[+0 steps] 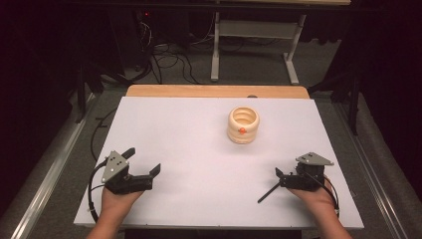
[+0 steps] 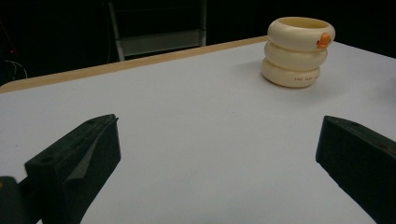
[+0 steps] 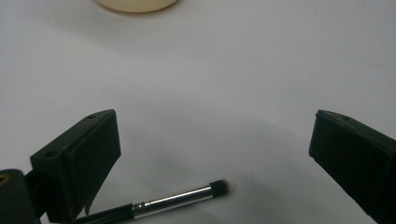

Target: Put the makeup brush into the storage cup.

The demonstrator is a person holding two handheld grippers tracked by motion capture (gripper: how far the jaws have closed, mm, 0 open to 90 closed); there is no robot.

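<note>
Makeup brush (image 3: 180,198): slim black handle, bright silver ferrule, short dark bristle tuft with pale tip. It lies flat on the white table (image 1: 199,164).

In the high view the brush (image 1: 267,193) sits at about 8 o'clock from the right gripper (image 1: 284,178), just beside it, near the table's front right. In the right gripper view it lies low between the jaws, closer to the left one; contact cannot be told.

Long axis in the high view runs 2 o'clock to 8 o'clock.

Right gripper: jaws wide apart, holding nothing. Left gripper (image 1: 144,162): jaws wide apart, holding nothing, at front left.

Cream ringed cup (image 1: 243,124) stands upright at 11 o'clock from the right gripper, well apart.
</note>
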